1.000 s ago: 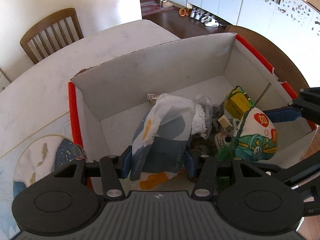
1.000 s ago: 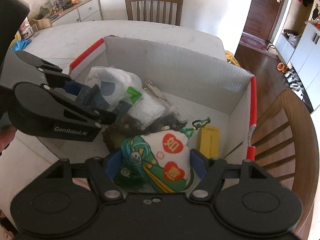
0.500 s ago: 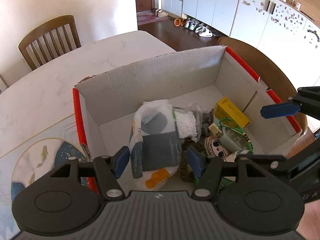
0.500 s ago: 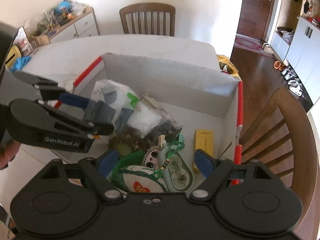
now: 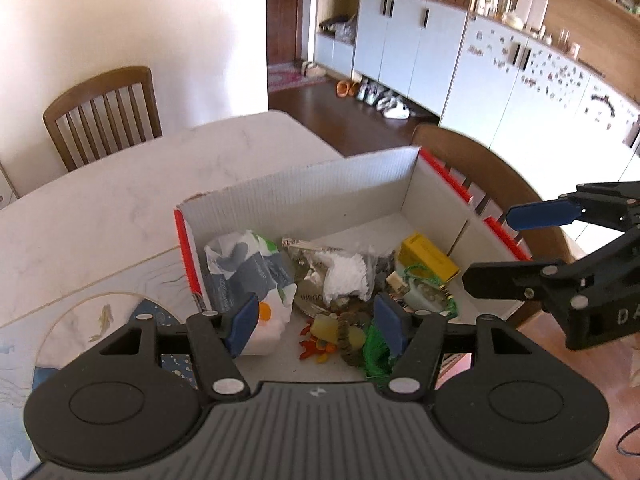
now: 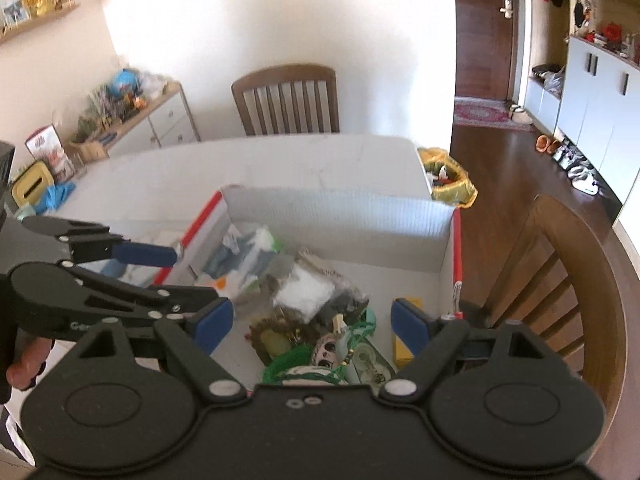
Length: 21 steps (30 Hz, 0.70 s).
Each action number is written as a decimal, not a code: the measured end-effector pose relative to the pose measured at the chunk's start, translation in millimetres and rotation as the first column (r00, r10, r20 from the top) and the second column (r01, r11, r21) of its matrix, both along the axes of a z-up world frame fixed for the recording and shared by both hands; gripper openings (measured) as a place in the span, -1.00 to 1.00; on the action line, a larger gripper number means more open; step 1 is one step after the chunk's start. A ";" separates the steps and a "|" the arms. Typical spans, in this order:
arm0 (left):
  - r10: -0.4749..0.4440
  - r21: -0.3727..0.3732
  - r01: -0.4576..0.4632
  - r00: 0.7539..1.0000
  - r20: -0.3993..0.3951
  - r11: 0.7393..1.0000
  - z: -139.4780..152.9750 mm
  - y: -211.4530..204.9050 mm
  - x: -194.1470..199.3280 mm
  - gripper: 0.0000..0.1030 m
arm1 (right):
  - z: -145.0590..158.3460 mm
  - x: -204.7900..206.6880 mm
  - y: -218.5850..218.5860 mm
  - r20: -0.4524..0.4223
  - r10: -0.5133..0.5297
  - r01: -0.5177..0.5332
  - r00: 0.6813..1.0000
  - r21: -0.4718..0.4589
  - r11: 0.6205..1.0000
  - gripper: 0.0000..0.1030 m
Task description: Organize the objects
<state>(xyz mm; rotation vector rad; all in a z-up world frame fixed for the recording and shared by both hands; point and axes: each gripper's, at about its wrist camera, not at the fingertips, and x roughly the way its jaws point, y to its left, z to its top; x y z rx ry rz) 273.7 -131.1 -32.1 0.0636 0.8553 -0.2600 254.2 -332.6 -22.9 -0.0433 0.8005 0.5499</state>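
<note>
Both of my hand-held grippers are up above the cardboard box (image 5: 320, 184) now. My left hand-held gripper (image 5: 316, 322) is spread with nothing between its pads. My right hand-held gripper (image 6: 310, 326) has just been opening wider, and it too pinches nothing. Everything sits inside the box: the tissue pack (image 5: 244, 268) at its left wall, the clear bag of white granules (image 5: 344, 276) mid-box, the yellow carton (image 5: 430, 258) towards its right wall, the green-corded charm (image 6: 340, 360) at the near edge. To do this well, I reckon, I should lift straight clear so no pad snags that green cord, then check nothing pokes above the rim. The box stands on a pale marble-look worktop (image 5: 120, 200) with wooden chairs (image 6: 286, 98) beyond it, pale cupboards (image 5: 420, 44) and a dark wood floor (image 6: 504, 160) off to the box's right.
</note>
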 end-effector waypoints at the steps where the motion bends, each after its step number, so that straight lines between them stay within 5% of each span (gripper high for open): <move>1: 0.000 -0.005 0.000 1.000 0.010 1.000 3.1 1.3 -3.2 0.22 | 2.7 -2.2 -0.6 0.003 -0.005 0.005 1.000 0.009 1.000 0.67; 10: 0.018 -0.061 -0.014 0.997 0.073 0.998 22.6 20.7 -29.6 0.25 | 20.7 -28.0 6.6 0.085 -0.039 0.033 0.996 0.064 0.997 0.76; 21: 0.034 -0.076 -0.024 0.991 0.131 0.997 32.1 44.9 -56.1 0.63 | 22.5 -55.0 18.8 0.142 -0.080 0.065 0.987 0.106 0.992 0.98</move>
